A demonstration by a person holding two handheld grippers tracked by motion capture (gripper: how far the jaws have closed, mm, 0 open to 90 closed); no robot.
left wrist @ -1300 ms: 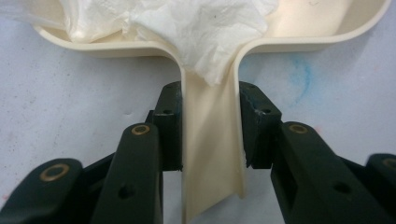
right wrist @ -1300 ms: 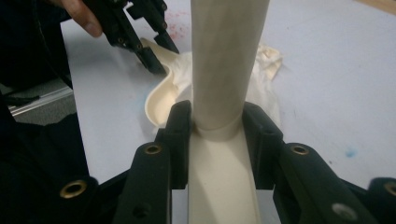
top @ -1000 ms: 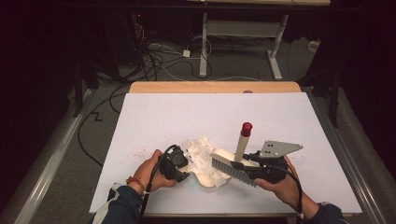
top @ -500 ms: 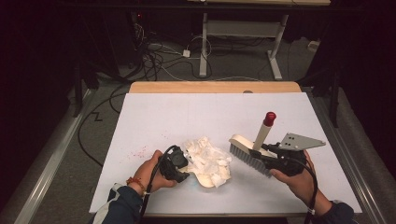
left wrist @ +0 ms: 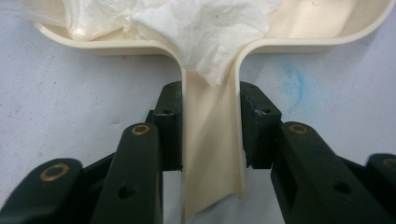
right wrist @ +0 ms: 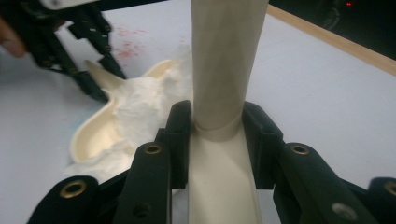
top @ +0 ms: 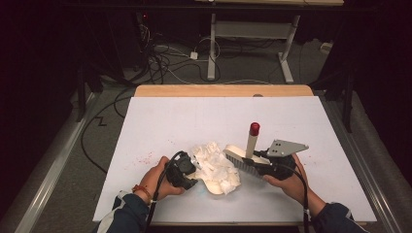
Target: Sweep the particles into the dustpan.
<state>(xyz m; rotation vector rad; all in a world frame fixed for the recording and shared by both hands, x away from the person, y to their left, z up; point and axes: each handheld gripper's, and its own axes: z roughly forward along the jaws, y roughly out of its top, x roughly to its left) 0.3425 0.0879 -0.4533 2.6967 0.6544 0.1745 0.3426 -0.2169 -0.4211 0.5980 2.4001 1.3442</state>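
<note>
Right gripper (top: pixel 262 162) has swung its cream plastic brush (top: pixel 243 156) back left, bristles now just beside the crumpled white tissue (top: pixel 216 165), jaws clamped on its handle. Left gripper (top: pixel 187 171) is clamped on the handle of the cream plastic dustpan (left wrist: pixel 212 135) near the table's near edge; tissue hides the pan's inside, its far edge cut off in the left gripper view.

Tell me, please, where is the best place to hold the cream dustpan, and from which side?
Best by its handle. The dustpan lies flat on the table, full of crumpled paper; the handle is a narrow straight channel toward the person. Come level from that near side, jaws on its two side walls, as the left hand-held gripper grips it.
</note>
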